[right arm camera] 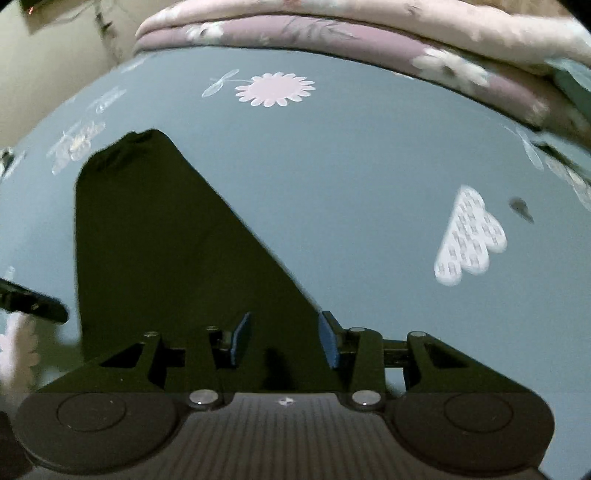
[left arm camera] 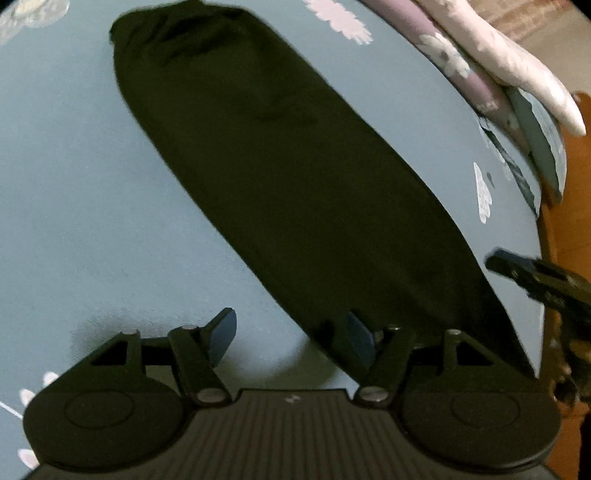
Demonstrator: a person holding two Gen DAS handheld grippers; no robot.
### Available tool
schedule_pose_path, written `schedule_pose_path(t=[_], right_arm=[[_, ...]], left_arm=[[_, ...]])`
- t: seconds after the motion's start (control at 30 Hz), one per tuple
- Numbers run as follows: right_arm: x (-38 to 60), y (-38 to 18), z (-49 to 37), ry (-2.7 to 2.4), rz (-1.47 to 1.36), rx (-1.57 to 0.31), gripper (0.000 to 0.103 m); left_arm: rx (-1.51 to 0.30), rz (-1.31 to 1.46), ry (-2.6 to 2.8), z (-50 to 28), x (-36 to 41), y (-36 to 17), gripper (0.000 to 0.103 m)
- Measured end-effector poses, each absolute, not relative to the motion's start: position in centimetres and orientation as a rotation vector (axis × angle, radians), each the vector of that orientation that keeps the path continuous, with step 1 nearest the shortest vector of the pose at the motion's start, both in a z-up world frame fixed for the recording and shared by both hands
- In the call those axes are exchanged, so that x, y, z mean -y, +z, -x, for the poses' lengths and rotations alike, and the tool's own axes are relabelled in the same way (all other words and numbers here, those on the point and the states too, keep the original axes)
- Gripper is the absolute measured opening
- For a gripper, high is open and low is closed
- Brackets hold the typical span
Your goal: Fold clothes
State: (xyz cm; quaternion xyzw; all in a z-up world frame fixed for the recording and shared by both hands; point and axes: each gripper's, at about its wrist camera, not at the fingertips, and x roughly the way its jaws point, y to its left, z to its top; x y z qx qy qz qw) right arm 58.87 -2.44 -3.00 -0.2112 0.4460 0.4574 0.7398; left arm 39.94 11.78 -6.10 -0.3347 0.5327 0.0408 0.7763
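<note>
On the blue flowered bed sheet (right arm camera: 369, 155), a dark garment (left arm camera: 295, 177) lies flat as a long, narrow band, running from its near end at our grippers away to a bunched far end. We judge it light, soft and limp: it will sag and drape wherever we lift it, and the smooth cloth may slide over itself, so two holds at the near corners should keep the edge straight.

Our left gripper (left arm camera: 291, 338) stands wide open and holds nothing; one pad overlaps the garment's near left corner, the other sits over bare sheet. Our right gripper (right arm camera: 284, 339) is open to a middling width, also holding nothing, with the garment's near right edge between its pads. Whether any pad touches the cloth, we cannot tell.

Beyond the garment's far end the sheet lies bare, so there looks to be room to carry the near end forward and lay it over the far one. To the garment's right, a folded pink and mauve quilt (right arm camera: 369, 33) is stacked along the sheet's border, well apart from the cloth. Near the garment's near right corner the bed's edge falls off towards an orange-brown floor (left arm camera: 569, 229), so we should keep the fold away from that side.
</note>
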Motion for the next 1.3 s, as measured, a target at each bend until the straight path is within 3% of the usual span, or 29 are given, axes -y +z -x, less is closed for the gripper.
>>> schedule_pose_path(t=[0.33,0.37,0.4,0.43,0.5,0.6,0.83,1.0,1.3], right_arm=[[-3.2,-6.9,-61.2,1.176,0.715,-1.021,0.049],[-3.3,-6.9,-61.0,1.192,0.733,-1.013,0.040],[-3.3,-6.8,-60.9,1.205,0.733,-1.020,0.021],[-3.3,-6.7,-60.8,1.218,0.734,-1.027,0.014],[-3.2,-6.5,-60.9,1.215,0.725,-1.028,0.006],[-3.0,-6.0,-61.3,1.176,0.702,-1.013,0.004],[-2.7,-5.8,-61.7,1.115,0.686,-1.010,0.007],[-2.3,-4.4,-61.9,1.116,0.618,-0.994,0.034],[-10.1,-3.8,-62.7,1.241,0.534,-1.010,0.037]], left_arm=[[-1.147,0.823,0.052,-40.6,-13.4,-7.3,0.070],[-1.146,0.826,0.050,-40.7,-13.5,-7.5,0.070],[-1.146,0.827,0.048,-40.7,-13.6,-7.6,0.070],[-1.147,0.828,0.046,-40.8,-13.7,-7.6,0.070],[-1.151,0.828,0.043,-41.1,-13.7,-7.7,0.070],[-1.156,0.816,0.041,-41.5,-13.8,-7.5,0.070],[-1.135,0.803,0.047,-41.4,-14.7,-7.2,0.070],[-1.106,0.793,0.061,-41.6,-16.1,-6.6,0.070],[-0.983,0.798,0.222,-41.7,-23.9,-5.7,0.070]])
